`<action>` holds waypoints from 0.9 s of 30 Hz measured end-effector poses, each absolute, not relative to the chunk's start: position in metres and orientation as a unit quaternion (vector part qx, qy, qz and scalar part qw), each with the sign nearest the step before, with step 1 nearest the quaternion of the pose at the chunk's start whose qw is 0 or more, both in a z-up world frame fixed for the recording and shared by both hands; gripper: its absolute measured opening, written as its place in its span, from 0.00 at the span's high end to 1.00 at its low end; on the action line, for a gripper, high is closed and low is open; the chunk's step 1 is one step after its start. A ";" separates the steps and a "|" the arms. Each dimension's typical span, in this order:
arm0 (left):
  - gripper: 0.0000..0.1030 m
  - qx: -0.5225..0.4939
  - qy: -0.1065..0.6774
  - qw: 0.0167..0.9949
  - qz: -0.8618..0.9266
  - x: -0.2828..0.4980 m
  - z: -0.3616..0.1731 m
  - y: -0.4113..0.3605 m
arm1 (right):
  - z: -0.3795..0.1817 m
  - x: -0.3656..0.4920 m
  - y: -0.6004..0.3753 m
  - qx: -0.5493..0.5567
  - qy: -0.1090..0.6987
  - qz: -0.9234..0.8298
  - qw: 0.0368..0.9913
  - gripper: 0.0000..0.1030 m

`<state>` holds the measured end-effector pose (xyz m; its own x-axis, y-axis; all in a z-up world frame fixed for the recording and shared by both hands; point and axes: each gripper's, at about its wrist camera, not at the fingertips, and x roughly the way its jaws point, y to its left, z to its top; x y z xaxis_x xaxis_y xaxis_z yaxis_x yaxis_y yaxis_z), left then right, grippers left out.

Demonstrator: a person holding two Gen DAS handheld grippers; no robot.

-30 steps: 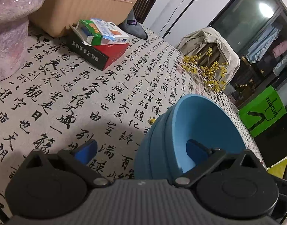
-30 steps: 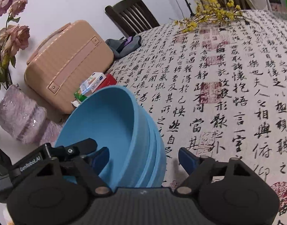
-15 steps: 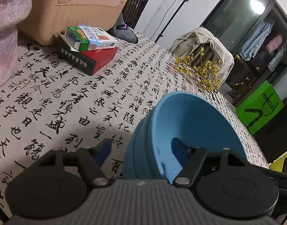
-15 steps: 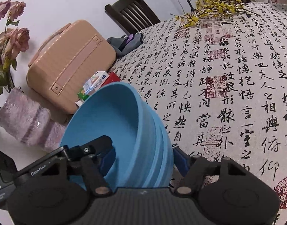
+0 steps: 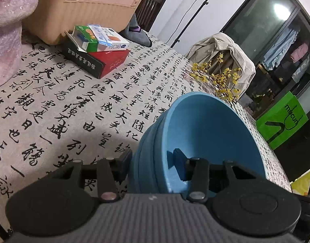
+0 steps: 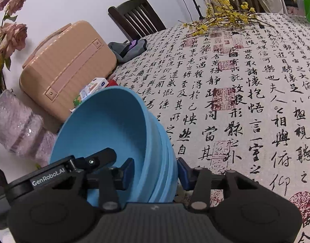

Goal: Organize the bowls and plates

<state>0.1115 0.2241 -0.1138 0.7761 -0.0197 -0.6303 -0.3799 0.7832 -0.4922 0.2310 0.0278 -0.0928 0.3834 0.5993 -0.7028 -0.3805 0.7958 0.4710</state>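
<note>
On my table (image 6: 246, 101): one stack of blue bowls (image 5: 195, 131), at least three nested by the rims I can count; one peach case (image 6: 67, 70); three boxes (image 5: 98, 48); one yellow flower sprig (image 6: 226, 16); one dark chair (image 6: 138, 16); my two grippers.

fingers (image 5: 128, 155) pinch blue bowls (image 5: 205, 133).

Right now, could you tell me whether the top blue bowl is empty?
Empty: the top blue bowl shows bare blue inside, apart from gripper fingers reaching over its rim.
</note>
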 end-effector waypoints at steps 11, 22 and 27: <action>0.57 -0.314 0.315 0.889 0.106 0.109 -0.113 0.223 | -0.090 0.225 0.032 0.099 0.456 0.292 0.835 0.58; 0.57 -0.308 0.316 0.891 0.103 0.111 -0.113 0.220 | -0.090 0.225 0.030 0.099 0.453 0.290 0.837 0.58; 0.57 -0.305 0.315 0.893 0.101 0.112 -0.113 0.218 | -0.089 0.226 0.028 0.100 0.452 0.290 0.838 0.58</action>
